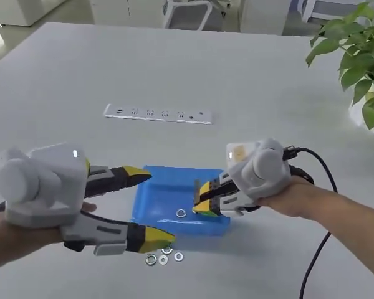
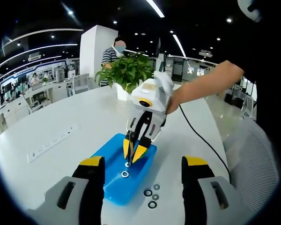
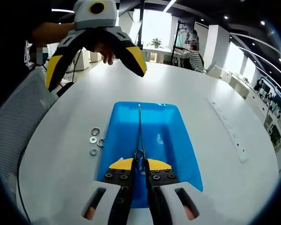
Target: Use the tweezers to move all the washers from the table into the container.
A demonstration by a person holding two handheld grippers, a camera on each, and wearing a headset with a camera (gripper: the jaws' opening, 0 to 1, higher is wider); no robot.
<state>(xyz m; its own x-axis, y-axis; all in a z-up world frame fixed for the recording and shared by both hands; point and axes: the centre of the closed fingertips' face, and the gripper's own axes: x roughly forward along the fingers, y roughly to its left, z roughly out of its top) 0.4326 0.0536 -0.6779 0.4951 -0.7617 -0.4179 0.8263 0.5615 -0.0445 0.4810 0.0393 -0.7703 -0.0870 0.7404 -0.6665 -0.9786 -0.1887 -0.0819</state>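
Right gripper: the right gripper (image 1: 202,199) (image 3: 139,164), gripped in a bare hand (image 1: 287,196), leans over the near right part of the blue tray (image 1: 174,171), its yellow-tipped jaws clamped tight around the tweezers (image 3: 139,126).
Tweezers: in the right gripper view the two arms read as one thin line running out over the tray floor, closed or all but closed. In the left gripper view a small ring sits at the tips; whether it is pinched or merely lies beneath them cannot be told.
Left gripper: the left gripper (image 1: 149,204) (image 2: 143,161) hangs at the tray's left edge with its jaws spread wide and nothing between them. One jaw reaches over the tray's corner, the other toward the loose washers.
Container: the blue tray (image 2: 112,187) (image 3: 126,122) rests flat on the white table (image 1: 237,81), between the two grippers.
Washer in tray: one washer (image 1: 181,213) (image 2: 125,174) lies on the tray floor, close to the right gripper's tips.
Washers on table: four washers (image 1: 151,260) (image 2: 147,192) (image 3: 95,131) lie in a tight cluster on the table, just beside the tray's near edge.
Background: a white power strip (image 1: 157,114) lies beyond the tray, and a leafy potted plant (image 1: 358,62) stands at the table's far right.
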